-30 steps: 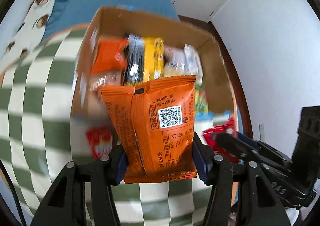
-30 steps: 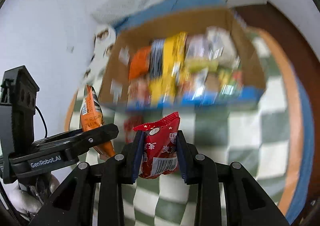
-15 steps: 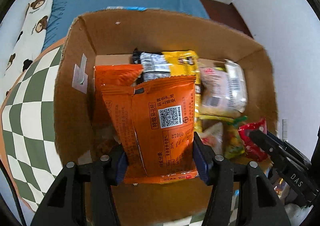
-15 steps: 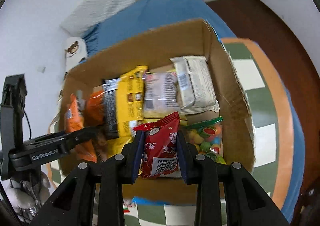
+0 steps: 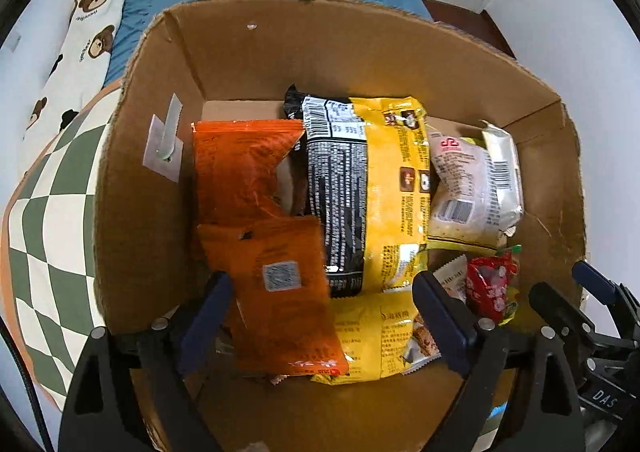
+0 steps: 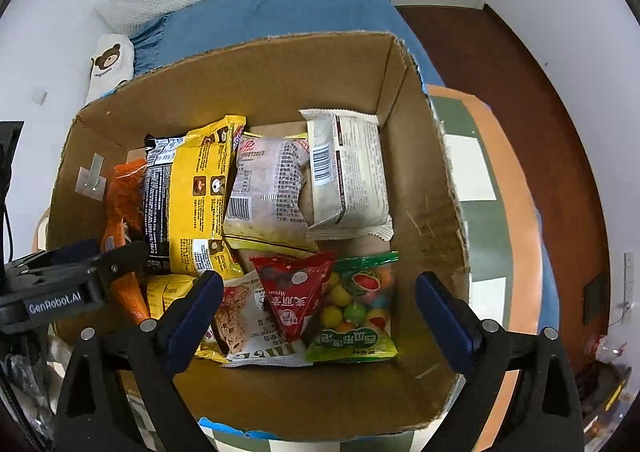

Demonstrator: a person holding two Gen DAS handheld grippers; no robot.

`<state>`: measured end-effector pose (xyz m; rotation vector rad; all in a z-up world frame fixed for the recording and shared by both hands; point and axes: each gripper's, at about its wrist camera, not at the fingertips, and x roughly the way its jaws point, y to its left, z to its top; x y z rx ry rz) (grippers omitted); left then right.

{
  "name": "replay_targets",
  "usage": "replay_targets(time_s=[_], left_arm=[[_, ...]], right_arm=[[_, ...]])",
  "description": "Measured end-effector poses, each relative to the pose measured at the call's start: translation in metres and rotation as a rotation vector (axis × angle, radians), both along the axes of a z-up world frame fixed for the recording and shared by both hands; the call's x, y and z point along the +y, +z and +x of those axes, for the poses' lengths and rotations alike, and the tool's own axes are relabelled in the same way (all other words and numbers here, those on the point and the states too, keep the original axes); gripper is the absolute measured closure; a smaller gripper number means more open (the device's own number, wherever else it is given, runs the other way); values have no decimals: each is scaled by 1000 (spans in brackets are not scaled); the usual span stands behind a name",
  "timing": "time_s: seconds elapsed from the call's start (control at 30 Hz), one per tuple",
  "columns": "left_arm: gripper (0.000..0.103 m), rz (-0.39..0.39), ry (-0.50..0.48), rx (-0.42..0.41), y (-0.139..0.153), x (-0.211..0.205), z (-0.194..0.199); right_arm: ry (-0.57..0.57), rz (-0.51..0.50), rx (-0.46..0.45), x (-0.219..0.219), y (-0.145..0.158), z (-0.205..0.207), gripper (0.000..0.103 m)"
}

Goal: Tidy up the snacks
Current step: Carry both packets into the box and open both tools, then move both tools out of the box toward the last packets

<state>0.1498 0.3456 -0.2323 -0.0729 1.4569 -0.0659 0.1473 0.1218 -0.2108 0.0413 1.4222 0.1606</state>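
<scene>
Left claw [image 5: 320,304]: points down into the cardboard box [image 5: 248,52]; its jaws have just been opening and now stand wide apart, pads clear of the orange packet [image 5: 276,292] that lies loose between them.
Orange packet: inside the box at its left side, blurred, partly over a second orange packet [image 5: 240,168] and the edge of a yellow packet [image 5: 372,336].
Right claw [image 6: 318,306]: over the box's near right part; its jaws have just been opening and stand apart, gripping nothing.
Red triangular packet [image 6: 294,292]: lies free between the right claw's fingers, on an oat bar wrapper [image 6: 248,328] and touching a bag of coloured candy balls [image 6: 354,316].
Rest of the box: a black-and-yellow bag [image 6: 188,196] and two pale wrapped cakes [image 6: 348,180] farther back.
Box: stands on the bench with a green-and-white checked cloth [image 5: 48,212]; a blue bed [image 6: 288,12] lies beyond it.
</scene>
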Motion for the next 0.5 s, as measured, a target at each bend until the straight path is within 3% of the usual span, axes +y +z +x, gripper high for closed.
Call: replay_targets(time_s=[0.2, 0.5], left_arm=[[11, 21, 18, -81, 34, 2, -24], [11, 46, 32, -236, 88, 3, -68]], right_arm=[[5, -28, -35, 1, 11, -10, 4], [3, -55, -161, -5, 57, -48, 4]])
